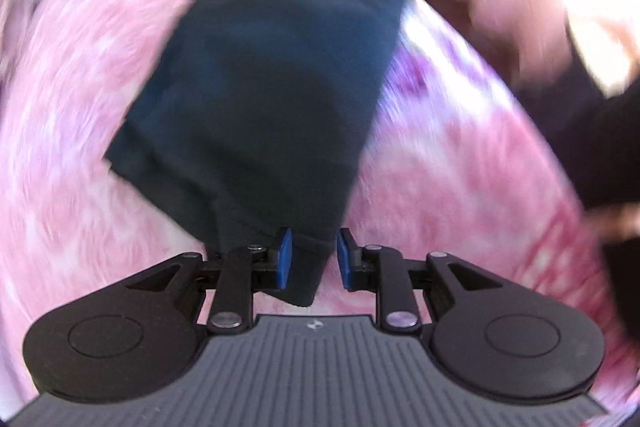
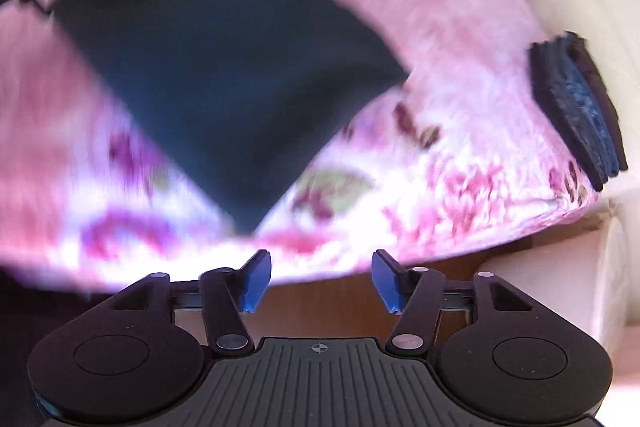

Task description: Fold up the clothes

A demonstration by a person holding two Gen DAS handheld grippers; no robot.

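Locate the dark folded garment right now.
The dark folded garment lies on the pink floral bedspread, centre of the left wrist view, one corner hanging between the open left claw. The right wrist view shows it upper-left, ahead of the open right claw.

Folded garment (image 1: 256,99) lies flat on the bedspread (image 1: 72,147), near its middle. Its near corner sits between the left claw (image 1: 311,258) fingers. Stack of folded cloths (image 2: 576,111) at the bedspread's right edge, well apart.
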